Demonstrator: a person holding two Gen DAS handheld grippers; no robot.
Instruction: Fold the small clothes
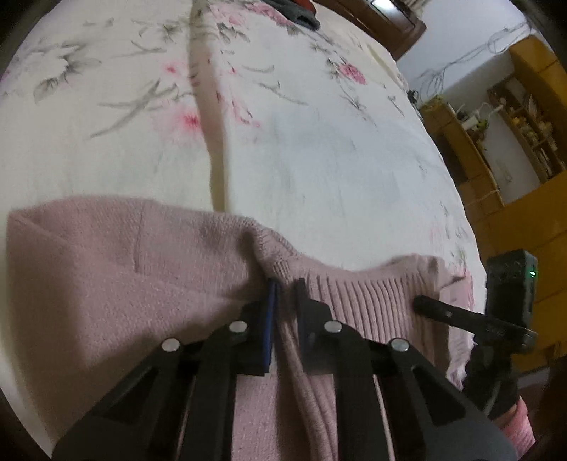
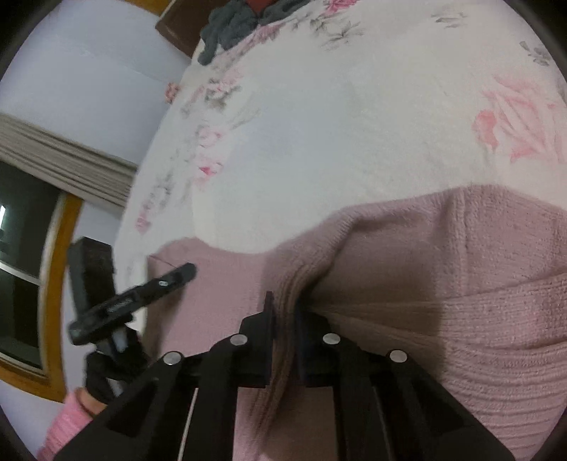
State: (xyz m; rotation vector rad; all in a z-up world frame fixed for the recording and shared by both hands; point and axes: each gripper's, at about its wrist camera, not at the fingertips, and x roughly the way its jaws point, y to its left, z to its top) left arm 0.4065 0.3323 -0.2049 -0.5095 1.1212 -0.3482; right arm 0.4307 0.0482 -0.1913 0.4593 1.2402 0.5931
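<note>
1. My left gripper (image 1: 285, 294) clamps a bunched fold of the pink knit sweater (image 1: 117, 276), ribbed hem running off toward 3 o'clock.
2. My right gripper (image 2: 285, 305) pinches another gathered ridge of the sweater, knit spreading from 9 to 3 o'clock around its fingers.
3. The sweater lies lifted over the floral bedsheet (image 1: 319, 149).
4. Only the left view shows yellow shelving (image 1: 524, 117) at 2 o'clock; only the right shows a window (image 2: 24, 276) at 9 o'clock and grey clothes (image 2: 234, 25) at 12.
</note>
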